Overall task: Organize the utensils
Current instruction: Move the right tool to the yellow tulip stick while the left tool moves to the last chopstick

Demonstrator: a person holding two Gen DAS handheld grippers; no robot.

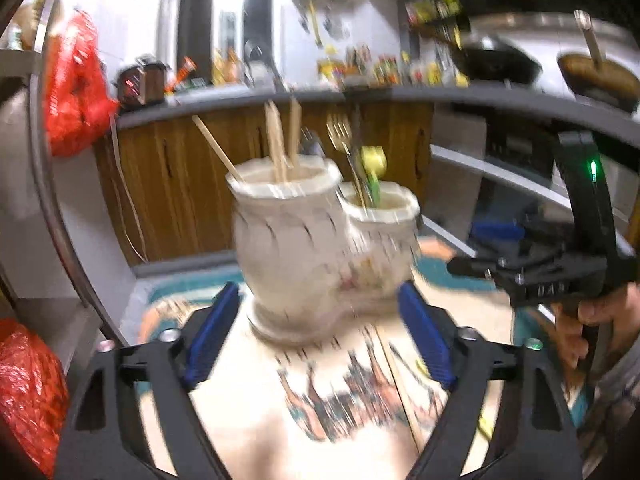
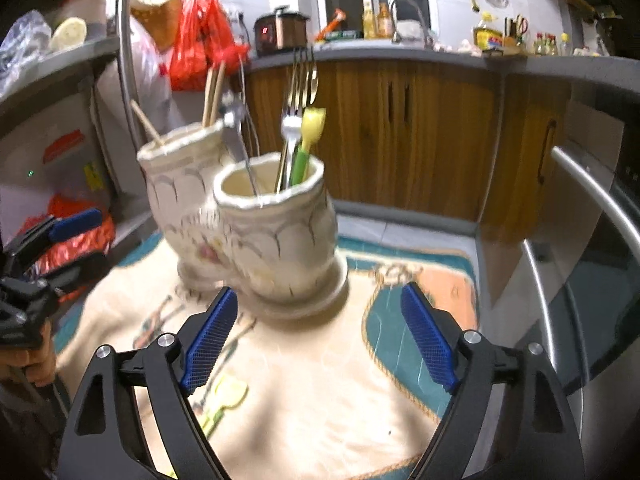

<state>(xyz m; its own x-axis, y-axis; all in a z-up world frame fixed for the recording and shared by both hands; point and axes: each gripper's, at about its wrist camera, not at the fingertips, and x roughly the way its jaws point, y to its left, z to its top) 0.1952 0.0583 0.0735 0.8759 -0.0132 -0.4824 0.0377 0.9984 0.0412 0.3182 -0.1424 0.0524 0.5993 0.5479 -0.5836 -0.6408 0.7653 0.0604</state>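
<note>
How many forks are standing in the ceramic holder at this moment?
2, both in the smaller compartment: a silver fork beside the yellow-green utensil, and a taller fork behind it. Motion blur may hide others; metal also shows near the chopsticks.

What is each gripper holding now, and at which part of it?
Nothing is held. The left gripper and the right gripper both stand open and empty in front of the ceramic holder.
</note>
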